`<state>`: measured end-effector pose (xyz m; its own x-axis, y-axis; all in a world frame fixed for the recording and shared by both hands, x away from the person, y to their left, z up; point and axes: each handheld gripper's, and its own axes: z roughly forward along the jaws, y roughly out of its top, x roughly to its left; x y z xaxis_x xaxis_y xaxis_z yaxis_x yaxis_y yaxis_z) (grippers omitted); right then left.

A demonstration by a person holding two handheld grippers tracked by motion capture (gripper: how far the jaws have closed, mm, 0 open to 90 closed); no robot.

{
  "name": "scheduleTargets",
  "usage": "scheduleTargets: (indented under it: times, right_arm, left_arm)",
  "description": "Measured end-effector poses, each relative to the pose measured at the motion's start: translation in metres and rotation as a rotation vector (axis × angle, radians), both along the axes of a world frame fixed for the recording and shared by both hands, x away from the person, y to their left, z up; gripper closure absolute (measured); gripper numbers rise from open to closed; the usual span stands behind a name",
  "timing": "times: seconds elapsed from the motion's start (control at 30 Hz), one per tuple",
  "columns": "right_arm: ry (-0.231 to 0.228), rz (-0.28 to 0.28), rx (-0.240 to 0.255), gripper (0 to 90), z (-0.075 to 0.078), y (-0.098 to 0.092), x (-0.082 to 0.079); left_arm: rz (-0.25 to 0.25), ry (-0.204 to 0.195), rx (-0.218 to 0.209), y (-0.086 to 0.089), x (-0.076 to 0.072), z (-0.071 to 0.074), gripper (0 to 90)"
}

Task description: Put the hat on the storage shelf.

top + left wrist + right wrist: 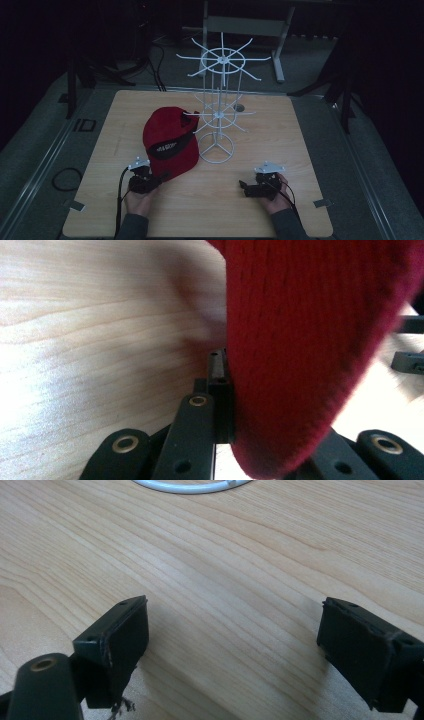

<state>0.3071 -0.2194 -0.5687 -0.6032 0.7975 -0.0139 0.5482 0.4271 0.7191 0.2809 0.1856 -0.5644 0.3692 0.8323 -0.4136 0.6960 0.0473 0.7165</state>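
Left claw (pixel 154 181) clamps the red cap's (pixel 170 140) brim near the counter's (pixel 300 150) front edge; right claw (pixel 246 187) rests open. Hanging on the white wire rack (pixel 218 112) remains undone.

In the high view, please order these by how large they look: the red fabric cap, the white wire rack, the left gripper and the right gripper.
1. White wire rack, the tallest, though airy.
2. Red fabric cap, the largest solid shape.
3. Left gripper and right gripper: they look about alike, so no ranking between them.
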Motion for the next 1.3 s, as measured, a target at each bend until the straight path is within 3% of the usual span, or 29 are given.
scheduleTargets:
  times: [0.27, 0.4, 0.9, 1.3]
  right_arm:
    - [0.000, 0.003, 0.001, 13.0, 0.000, 0.000, 0.000]
    - [0.000, 0.003, 0.001, 13.0, 0.000, 0.000, 0.000]
    - [-0.002, 0.005, 0.001, 13.0, 0.000, 0.000, 0.000]
    - [-0.002, 0.006, 0.001, 13.0, 0.000, 0.000, 0.000]
  left_arm:
    - [0.007, -0.056, 0.046, -0.003, -0.001, 0.003, 86.4]
    - [0.017, -0.064, 0.046, -0.003, -0.001, 0.005, 86.5]
    - [0.088, -0.230, 0.044, 0.009, 0.000, 0.031, 86.6]
    - [0.169, -0.245, 0.035, 0.023, 0.004, 0.043, 86.5]
